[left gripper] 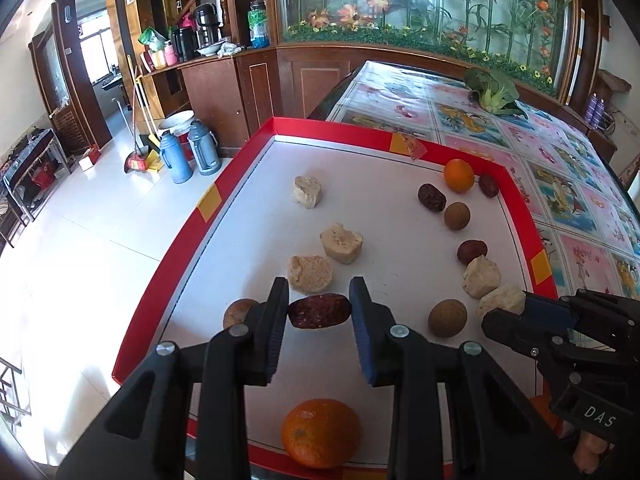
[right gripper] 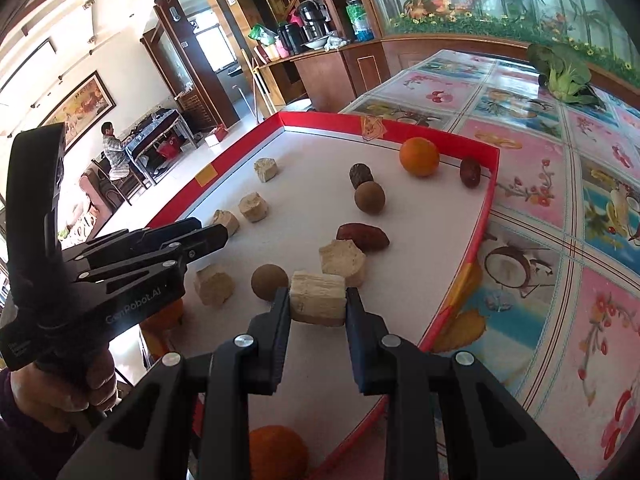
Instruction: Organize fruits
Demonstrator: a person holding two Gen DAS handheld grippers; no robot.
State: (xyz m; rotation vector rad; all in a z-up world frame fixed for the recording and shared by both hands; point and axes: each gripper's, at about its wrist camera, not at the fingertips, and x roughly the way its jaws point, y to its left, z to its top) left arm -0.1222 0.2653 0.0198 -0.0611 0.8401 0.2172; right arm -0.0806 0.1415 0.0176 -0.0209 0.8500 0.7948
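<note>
A red-rimmed white tray (left gripper: pixel 224 216) holds red dates, brown round longans, oranges and beige chunks. My left gripper (left gripper: pixel 319 312) is shut on a dark red date (left gripper: pixel 319 311) just above the tray. It appears in the right wrist view (right gripper: pixel 216 236) from the side. My right gripper (right gripper: pixel 318 300) is shut on a beige chunk (right gripper: pixel 318 298). It appears in the left wrist view (left gripper: pixel 516 312) at the tray's right edge. An orange (left gripper: pixel 320 432) lies near the front rim, another orange (left gripper: pixel 459 175) at the far corner.
The tray (right gripper: pixel 486 208) sits on a table with a flowered cloth (right gripper: pixel 560 200). A leafy green vegetable (right gripper: pixel 566 74) lies at the table's far end. To the left the floor drops away, with thermos flasks (left gripper: pixel 176 156) and a broom.
</note>
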